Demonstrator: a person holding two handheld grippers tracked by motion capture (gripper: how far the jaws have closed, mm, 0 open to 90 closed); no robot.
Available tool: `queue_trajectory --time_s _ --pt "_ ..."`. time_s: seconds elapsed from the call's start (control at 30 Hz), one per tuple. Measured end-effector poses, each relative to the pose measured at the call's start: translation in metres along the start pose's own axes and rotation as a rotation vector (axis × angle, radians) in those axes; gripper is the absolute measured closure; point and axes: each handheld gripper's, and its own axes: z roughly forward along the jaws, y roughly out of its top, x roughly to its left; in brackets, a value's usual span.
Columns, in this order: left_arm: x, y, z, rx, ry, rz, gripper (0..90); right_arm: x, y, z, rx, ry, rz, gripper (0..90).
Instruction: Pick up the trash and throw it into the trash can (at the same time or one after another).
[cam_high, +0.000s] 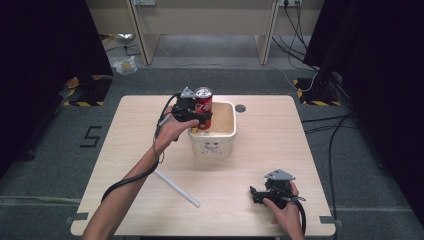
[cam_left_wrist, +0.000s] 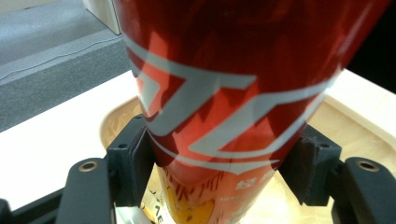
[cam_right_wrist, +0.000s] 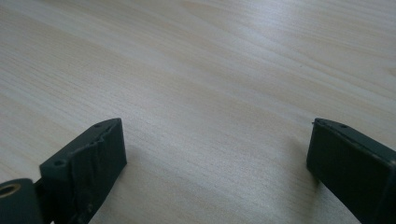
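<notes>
Can (cam_high: 203, 102) (red, upright) sat clamped between the jaws of the left gripper (cam_high: 197, 116), held over the near-left rim of the white tub (cam_high: 212, 146) mid-surface. The right gripper (cam_high: 260, 194) rested low near the surface's (cam_high: 265, 140) front edge, jaws wide apart, gripping nothing.

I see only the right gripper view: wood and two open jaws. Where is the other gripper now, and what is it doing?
Observer: The left gripper is shut on a red can, held upright over a white tub.
Operator: Is the can already inside the tub?
Observer: Its lower end is at the rim; the jaws clamp both its sides.
Operator: Is anything else on the table?
Observer: A white tube lies on the table, left of the right gripper.
</notes>
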Motion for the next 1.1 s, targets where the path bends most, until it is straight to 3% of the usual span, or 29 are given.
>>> queue_trajectory --time_s 0.57,1.1 --pt "-0.001 0.000 -0.002 -0.004 -0.012 -0.003 34.7 0.000 0.000 0.000 0.000 0.002 0.001 5.0" --pt "0.003 0.002 -0.036 -0.037 -0.046 -0.035 31.7 0.000 0.000 0.000 -0.001 0.002 0.000 5.0"
